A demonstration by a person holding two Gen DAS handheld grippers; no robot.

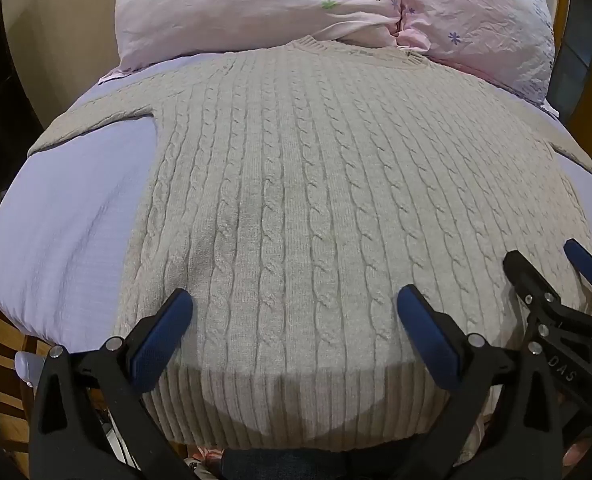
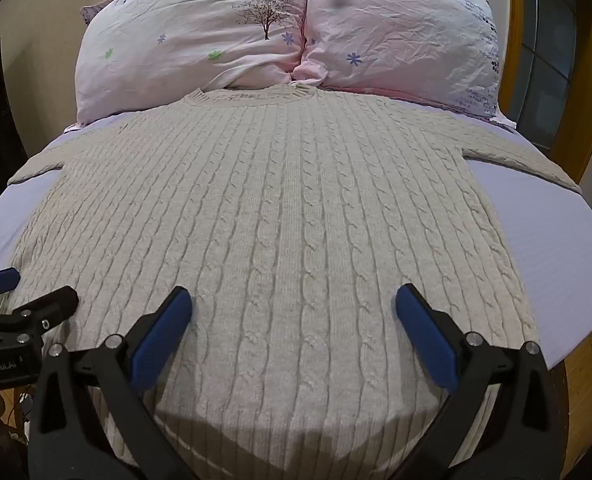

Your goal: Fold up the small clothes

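Note:
A cream cable-knit sweater (image 1: 296, 184) lies flat on the bed, collar at the far end by the pillows, ribbed hem nearest me, both sleeves spread sideways. It also fills the right wrist view (image 2: 288, 216). My left gripper (image 1: 294, 320) is open and empty, hovering over the hem area left of centre. My right gripper (image 2: 294, 320) is open and empty over the hem area right of centre. The right gripper also shows at the right edge of the left wrist view (image 1: 543, 276). The left gripper shows at the left edge of the right wrist view (image 2: 32, 292).
A lilac sheet (image 1: 68, 216) covers the bed. Two pink flowered pillows (image 2: 200, 40) lie against the head end, touching the collar. A wooden bed frame (image 2: 587, 384) runs along the right, with a window behind. The near bed edge is just under the hem.

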